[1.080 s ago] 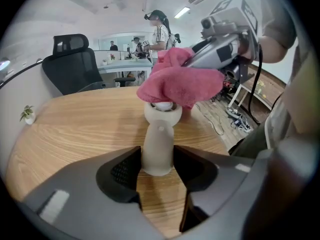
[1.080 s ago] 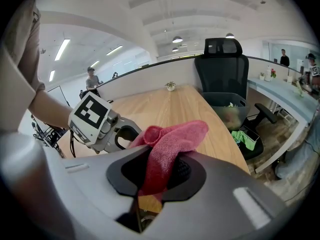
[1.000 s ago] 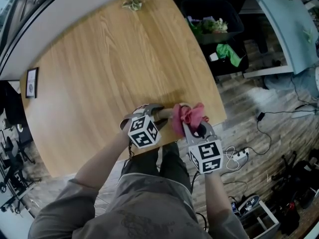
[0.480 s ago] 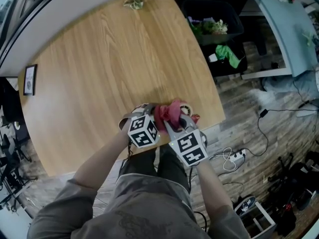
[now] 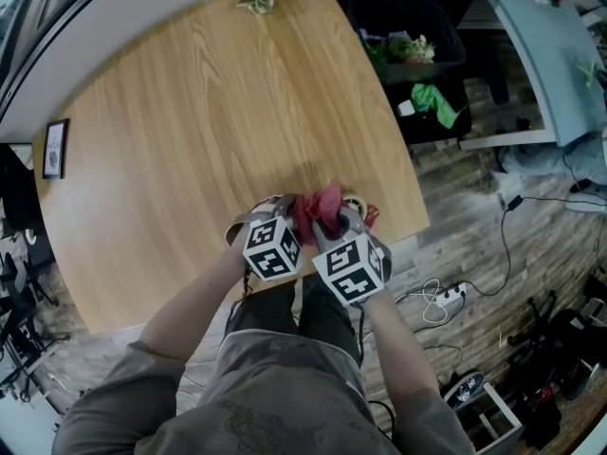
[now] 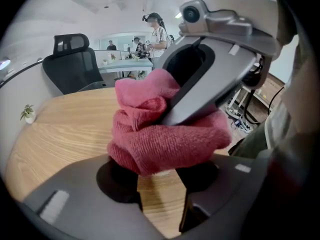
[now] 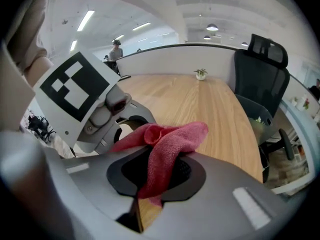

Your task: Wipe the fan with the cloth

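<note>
The cloth (image 5: 318, 207) is bunched between the 2 grippers at the table's (image 5: 190, 140) 5 o'clock edge, close to the person's body. A pale round thing (image 5: 358, 203) peeks out at 3 o'clock of the cloth. It is probably the fan, but too little of it shows to be sure.

Likely risks:
- The right gripper (image 5: 334, 224) has its jaws closed on only 1 hanging fold of the cloth. A hard drag could pull that fold free.
- The work sits right at the table edge, so a sideways shove could push the fan off toward the floor at 6 o'clock.
- The left gripper (image 5: 275, 211) has its jaws partway apart. If they do not truly clamp the fan, it could twist under the wiping.

What each view adds:
- The head view alone shows the table edge and the round thing.
- The left gripper view alone shows bare wood in the gap between its jaws. It also shows the cloth piled over their tips with a right finger pressing into it, so I cannot tell what those tips hold.
- The right gripper view alone shows the fold pinched low between its own jaws, and the left gripper's marker cube at 10 o'clock.
</note>
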Motion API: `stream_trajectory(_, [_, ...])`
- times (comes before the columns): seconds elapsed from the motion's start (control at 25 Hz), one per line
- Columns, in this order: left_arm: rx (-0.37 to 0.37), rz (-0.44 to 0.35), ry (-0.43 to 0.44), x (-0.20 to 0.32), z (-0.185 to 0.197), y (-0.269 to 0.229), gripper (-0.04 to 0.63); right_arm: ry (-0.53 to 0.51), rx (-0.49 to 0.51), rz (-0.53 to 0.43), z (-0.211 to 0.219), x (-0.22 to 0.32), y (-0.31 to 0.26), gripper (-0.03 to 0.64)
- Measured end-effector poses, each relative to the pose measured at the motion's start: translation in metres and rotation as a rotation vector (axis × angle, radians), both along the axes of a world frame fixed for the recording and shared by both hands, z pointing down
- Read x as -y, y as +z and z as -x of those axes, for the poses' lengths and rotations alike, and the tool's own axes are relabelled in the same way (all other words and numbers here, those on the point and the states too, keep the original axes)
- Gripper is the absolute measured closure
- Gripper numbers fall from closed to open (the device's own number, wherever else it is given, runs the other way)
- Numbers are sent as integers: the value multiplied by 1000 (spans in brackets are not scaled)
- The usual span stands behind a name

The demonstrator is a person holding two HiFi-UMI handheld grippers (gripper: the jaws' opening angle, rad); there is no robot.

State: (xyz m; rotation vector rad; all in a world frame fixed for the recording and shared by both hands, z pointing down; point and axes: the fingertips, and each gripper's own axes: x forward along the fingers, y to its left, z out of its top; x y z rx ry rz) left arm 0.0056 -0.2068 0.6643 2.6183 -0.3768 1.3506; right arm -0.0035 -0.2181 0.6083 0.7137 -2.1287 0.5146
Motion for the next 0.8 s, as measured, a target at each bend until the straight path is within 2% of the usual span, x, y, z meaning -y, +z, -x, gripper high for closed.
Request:
stream_trajectory(0.24, [-1, 1, 4, 0, -1, 0, 396, 142, 18, -26, -35, 17, -6, 555])
stream_trajectory(0.44, [0, 3, -1, 0, -1, 0, 396, 280, -37, -62, -91, 29, -8, 557])
stream_trajectory(0.52, [-1, 4, -1, -1, -1, 0, 396, 324, -15, -45, -106, 21, -7, 557])
stream_trajectory(0.68, [4, 4, 3, -1, 1, 0, 396, 315, 31, -38, -93, -11, -6, 558])
stream_trajectory(0.8, [4, 7, 2, -1, 0, 0, 396, 230, 35, -29, -63, -21, -5, 558])
